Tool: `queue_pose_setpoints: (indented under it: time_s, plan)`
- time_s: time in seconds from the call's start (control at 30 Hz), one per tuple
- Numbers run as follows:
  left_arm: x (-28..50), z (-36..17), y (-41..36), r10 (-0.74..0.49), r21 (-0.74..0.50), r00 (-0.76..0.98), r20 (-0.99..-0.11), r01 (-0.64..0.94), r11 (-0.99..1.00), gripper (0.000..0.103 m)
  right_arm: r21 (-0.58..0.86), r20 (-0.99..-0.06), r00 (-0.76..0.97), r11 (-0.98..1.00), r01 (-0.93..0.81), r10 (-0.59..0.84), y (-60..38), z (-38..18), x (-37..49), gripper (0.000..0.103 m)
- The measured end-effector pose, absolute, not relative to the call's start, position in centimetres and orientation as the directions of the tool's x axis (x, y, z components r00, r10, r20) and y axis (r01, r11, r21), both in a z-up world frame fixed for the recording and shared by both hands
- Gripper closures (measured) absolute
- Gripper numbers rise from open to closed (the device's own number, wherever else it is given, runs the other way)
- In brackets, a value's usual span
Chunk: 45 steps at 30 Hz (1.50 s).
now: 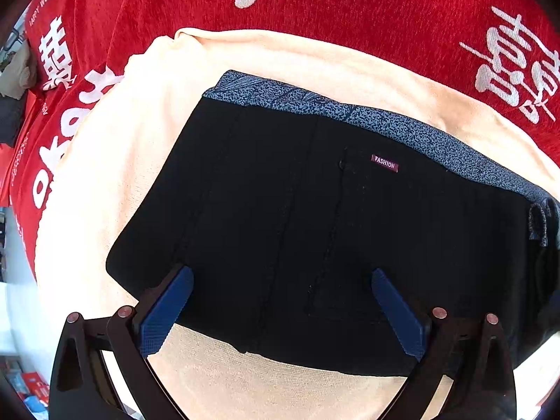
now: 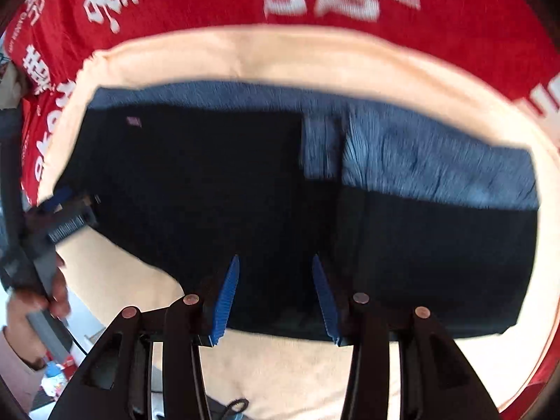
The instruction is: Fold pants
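My left hand-held gripper (image 1: 281,281) hangs over the near edge of the black pants (image 1: 315,231), its blue pads spread wide with nothing between them. My right hand-held gripper (image 2: 276,276) also sits above the near edge, at about 6 o'clock in its view; its pads are closer together but parted, with only dark cloth seen through the gap, so I judge it is not clamped on anything.

The pants lie folded into a compact block on a cream towel (image 1: 266,52), which is spread over a red cloth with white characters (image 1: 385,7). A speckled blue-grey waistband lining (image 1: 402,129) shows along the far edge, toward 12 o'clock, and a small "FASHION" label (image 1: 384,163) sits just below it.

My worry is the next pinch. If I close on the near edge, I may catch only the top layer and peel the fold open, or snag the towel underneath and drag it along. The right view is smeared, so I cannot trust its edge position; a grab made now could land short.

In the right view, at 9 o'clock, I see the left gripper's handle in a bare hand (image 2: 52,297), wrist angled down toward the bundle.
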<state>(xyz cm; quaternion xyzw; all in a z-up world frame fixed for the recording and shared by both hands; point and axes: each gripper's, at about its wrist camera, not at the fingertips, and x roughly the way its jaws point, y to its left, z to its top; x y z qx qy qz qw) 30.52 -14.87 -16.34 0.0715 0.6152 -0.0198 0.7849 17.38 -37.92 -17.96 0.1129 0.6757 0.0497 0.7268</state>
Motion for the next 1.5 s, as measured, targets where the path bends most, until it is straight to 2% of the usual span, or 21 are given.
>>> queue_pose_setpoints:
  time_s: [0.03, 0.1, 0.2, 0.47, 0.7, 0.9, 1.1, 1.33, 1.5]
  plan:
    - [30.5, -16.3, -15.0, 0.057, 0.088, 0.240, -0.969, 0.120, 0.989, 0.001, 0.207, -0.974, 0.104, 0.977, 0.057, 0.201, -37.4, -17.9, 17.2, 0.055]
    - [30.3, -16.2, -15.0, 0.051, 0.081, 0.238, -0.970, 0.121, 0.989, 0.001, 0.164, -0.981, 0.107, 0.986, -0.007, 0.164, -36.2, -17.8, 17.2, 0.047]
    - [30.0, -15.9, -15.1, 0.046, 0.076, 0.239, -0.970, 0.116, 0.990, 0.001, 0.150, -0.982, 0.116, 0.989, -0.017, 0.151, -35.8, -17.8, 16.9, 0.041]
    - [29.7, -15.3, -14.8, 0.023, 0.045, 0.234, -0.972, 0.087, 0.995, 0.001, 0.180, -0.977, 0.116, 0.984, -0.012, 0.181, -37.3, -17.7, 16.4, 0.040]
    - [29.5, -14.9, -14.4, 0.000, 0.019, 0.232, -0.973, 0.083, 0.996, 0.001, 0.175, -0.978, 0.115, 0.984, -0.024, 0.177, -37.3, -17.8, 16.3, 0.036]
    - [28.9, -14.2, -12.3, -0.112, -0.108, 0.225, -0.968, 0.030, 0.994, 0.001, 0.173, -0.978, 0.112, 0.985, -0.026, 0.175, -36.9, -18.0, 16.7, 0.036]
    - [27.7, -13.7, -8.5, -0.214, -0.242, 0.239, -0.947, -0.099, 0.965, 0.001, 0.174, -0.978, 0.109, 0.984, -0.027, 0.176, -36.3, -18.0, 17.1, 0.033]
    - [27.2, -16.2, -5.3, -0.327, -0.380, 0.234, -0.916, -0.240, 0.893, 0.001, 0.161, -0.981, 0.105, 0.986, -0.037, 0.164, -35.6, -18.2, 16.9, 0.031]
    - [27.3, -17.4, -5.1, -0.444, -0.504, 0.265, -0.856, -0.231, 0.832, 0.001, 0.158, -0.981, 0.105, 0.986, -0.053, 0.162, -35.4, -18.2, 16.7, 0.031]
